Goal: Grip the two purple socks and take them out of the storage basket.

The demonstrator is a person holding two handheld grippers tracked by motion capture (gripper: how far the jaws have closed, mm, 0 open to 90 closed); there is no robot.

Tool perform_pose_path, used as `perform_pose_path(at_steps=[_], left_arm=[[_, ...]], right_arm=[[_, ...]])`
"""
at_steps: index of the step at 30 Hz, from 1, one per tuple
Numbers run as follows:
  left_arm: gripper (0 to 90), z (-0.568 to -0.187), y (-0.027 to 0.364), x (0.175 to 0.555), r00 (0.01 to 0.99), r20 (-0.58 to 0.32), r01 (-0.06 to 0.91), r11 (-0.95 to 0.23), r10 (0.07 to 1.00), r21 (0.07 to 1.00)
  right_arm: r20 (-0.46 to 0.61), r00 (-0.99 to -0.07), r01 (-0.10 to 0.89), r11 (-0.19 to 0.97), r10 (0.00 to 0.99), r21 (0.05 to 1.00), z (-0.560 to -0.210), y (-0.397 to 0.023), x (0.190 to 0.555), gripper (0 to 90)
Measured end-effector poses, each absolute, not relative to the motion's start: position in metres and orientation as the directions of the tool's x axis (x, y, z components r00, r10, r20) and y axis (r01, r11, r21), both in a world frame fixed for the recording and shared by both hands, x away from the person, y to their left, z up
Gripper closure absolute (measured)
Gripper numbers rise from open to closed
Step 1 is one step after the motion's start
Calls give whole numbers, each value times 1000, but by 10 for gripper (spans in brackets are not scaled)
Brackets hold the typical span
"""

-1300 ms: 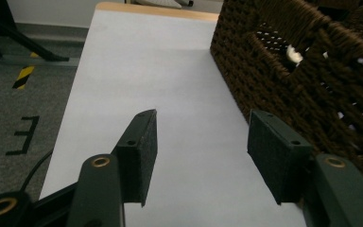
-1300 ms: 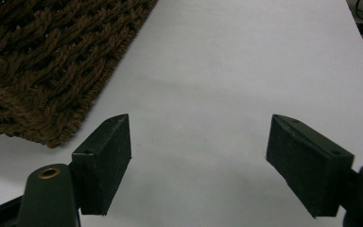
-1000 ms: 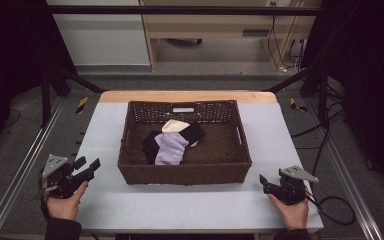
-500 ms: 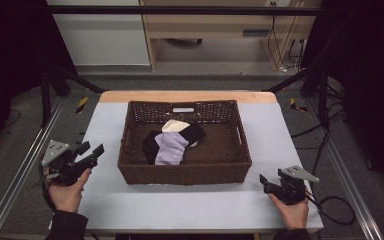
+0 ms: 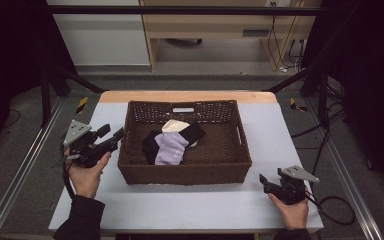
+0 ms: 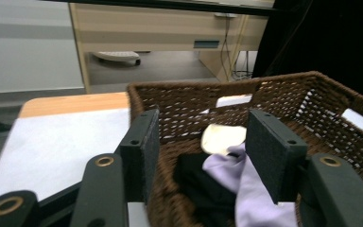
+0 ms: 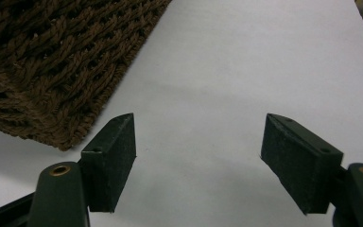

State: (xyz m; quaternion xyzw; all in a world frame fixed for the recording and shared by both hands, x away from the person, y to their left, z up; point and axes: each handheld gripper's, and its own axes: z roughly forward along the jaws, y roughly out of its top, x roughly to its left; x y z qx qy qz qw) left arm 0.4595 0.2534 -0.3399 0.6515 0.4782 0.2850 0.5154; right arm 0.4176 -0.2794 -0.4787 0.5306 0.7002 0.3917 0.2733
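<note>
Wicker basket [image 5: 185, 172] rim is approached by the left gripper [image 5: 116, 136], jaws apart, seemingly empty; the right gripper [image 5: 263, 181] is held open, empty, on the table [image 5: 205, 205].

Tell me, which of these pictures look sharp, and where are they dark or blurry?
High view: table bright, surroundings nearly black. Left gripper view: basket fairly sharp, near fingers soft. Right gripper view: fingers crisp, casting soft shadows on the white tabletop.
</note>
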Motion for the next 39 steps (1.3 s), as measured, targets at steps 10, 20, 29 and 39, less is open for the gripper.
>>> perform_pose_path(at_steps=[10, 20, 29, 39], left_arm=[[453, -327, 215, 480, 420, -67, 325, -81, 905, 942], [425, -331, 188, 503, 433, -32, 333, -127, 901, 934], [410, -345, 166, 524, 442, -10, 337, -155, 897, 929], [391, -372, 148, 539, 445, 39, 376, -226, 895, 899]], right_arm=[[30, -290, 529, 134, 957, 838, -479, -279, 418, 272], [24, -296, 527, 142, 955, 838, -480, -279, 420, 277], [23, -296, 528, 143, 955, 837, -480, -279, 420, 278], [20, -299, 526, 148, 954, 837, -480, -279, 419, 282]])
